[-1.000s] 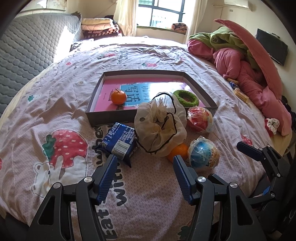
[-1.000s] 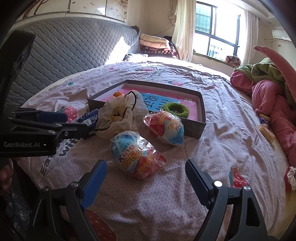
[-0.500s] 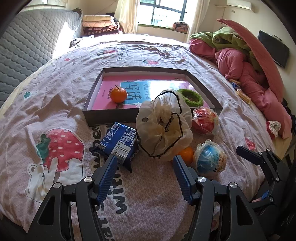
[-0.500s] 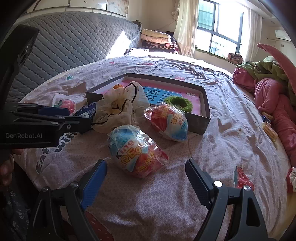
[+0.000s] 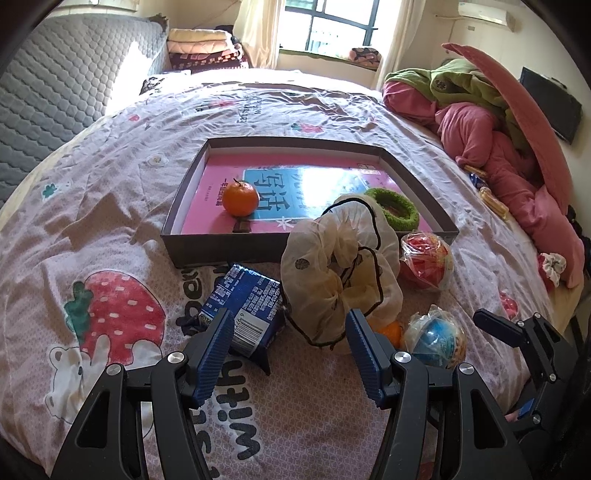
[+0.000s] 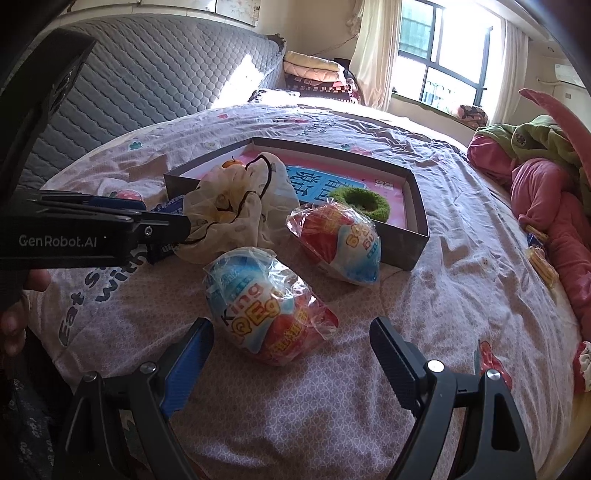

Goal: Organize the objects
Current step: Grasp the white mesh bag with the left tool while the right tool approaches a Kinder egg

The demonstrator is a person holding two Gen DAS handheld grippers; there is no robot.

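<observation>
I'm holding the left claw [image 5: 288, 334] wide apart, cream scrunchie [image 5: 340, 273] just ahead. I'm keeping the right claw [image 6: 291, 345] apart too, wrapped egg [image 6: 266, 304] sitting just ahead.

A home bedroom: a bed under a strawberry-print quilt [image 5: 122, 206], a quilted grey headboard [image 5: 55, 88] at ten o'clock, folded blankets [image 5: 199, 40] and a curtained window [image 5: 332, 22] at twelve, a heap of bedding [image 5: 491, 129] at two.

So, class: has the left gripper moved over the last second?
Yes. The left gripper has moved nearer the cream drawstring pouch and dark shallow tray, both now larger in its view.
</observation>
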